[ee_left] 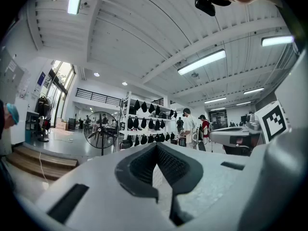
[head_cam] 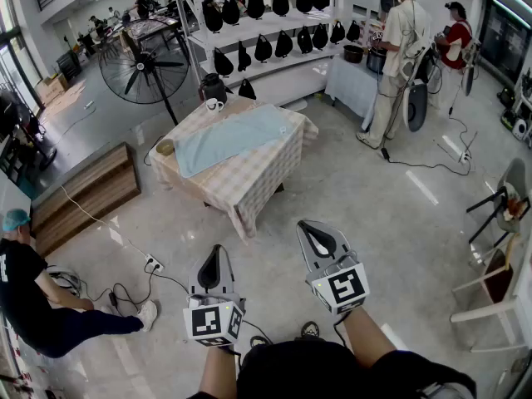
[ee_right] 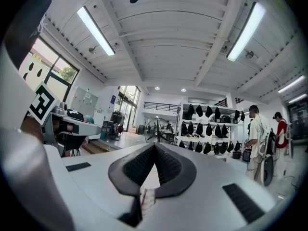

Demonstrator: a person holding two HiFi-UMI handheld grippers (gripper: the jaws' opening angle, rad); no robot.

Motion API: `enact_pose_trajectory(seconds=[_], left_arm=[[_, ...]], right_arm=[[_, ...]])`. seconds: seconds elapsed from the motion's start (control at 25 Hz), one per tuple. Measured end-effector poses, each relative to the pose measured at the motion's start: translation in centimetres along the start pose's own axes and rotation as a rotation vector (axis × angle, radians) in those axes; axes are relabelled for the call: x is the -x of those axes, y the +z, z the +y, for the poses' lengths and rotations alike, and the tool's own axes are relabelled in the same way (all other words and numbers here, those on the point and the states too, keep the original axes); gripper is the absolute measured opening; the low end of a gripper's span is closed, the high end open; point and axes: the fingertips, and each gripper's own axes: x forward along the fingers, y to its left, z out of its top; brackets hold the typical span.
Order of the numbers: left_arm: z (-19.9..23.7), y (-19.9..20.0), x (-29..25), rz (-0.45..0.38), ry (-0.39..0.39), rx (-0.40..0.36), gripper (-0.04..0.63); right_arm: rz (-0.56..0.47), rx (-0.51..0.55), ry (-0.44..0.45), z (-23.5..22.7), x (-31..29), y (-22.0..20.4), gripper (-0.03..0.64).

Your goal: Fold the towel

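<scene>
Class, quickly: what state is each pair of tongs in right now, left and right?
Left tongs: closed, holding nothing.
Right tongs: closed, holding nothing.

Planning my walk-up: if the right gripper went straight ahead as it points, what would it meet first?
The way looks free across the floor; then probably the table, though it might pass above it. Height unclear.

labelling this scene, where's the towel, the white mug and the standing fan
towel [head_cam: 233, 138], head view, middle of the cloth
white mug [head_cam: 214, 104], head view, its body
standing fan [head_cam: 152, 63], head view, hub of the blades
</scene>
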Motion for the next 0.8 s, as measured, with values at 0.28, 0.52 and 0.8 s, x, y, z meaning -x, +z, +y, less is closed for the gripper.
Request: enact_pose_trajectory(seconds=[0.28, 0.52, 0.8], left_arm=[[-2.3, -0.9, -0.8, 0.017, -0.011, 0.016, 0.003], [-4.6, -2.5, -2.0, 0.064, 0.019, 0.024, 0.125], [-7.6, -5.3, -3.1, 0.136, 0.03, 0.009, 0.234]], right_arm=[[-0.002, -0.014, 0.046, -1.0, 0.8, -1.0, 0.0], [0.034, 0.009, 0.122, -2.8, 1.8, -2.8, 0.098], [0.09, -0.003, 0.117, -7.0, 2.7, -5.9, 0.227]])
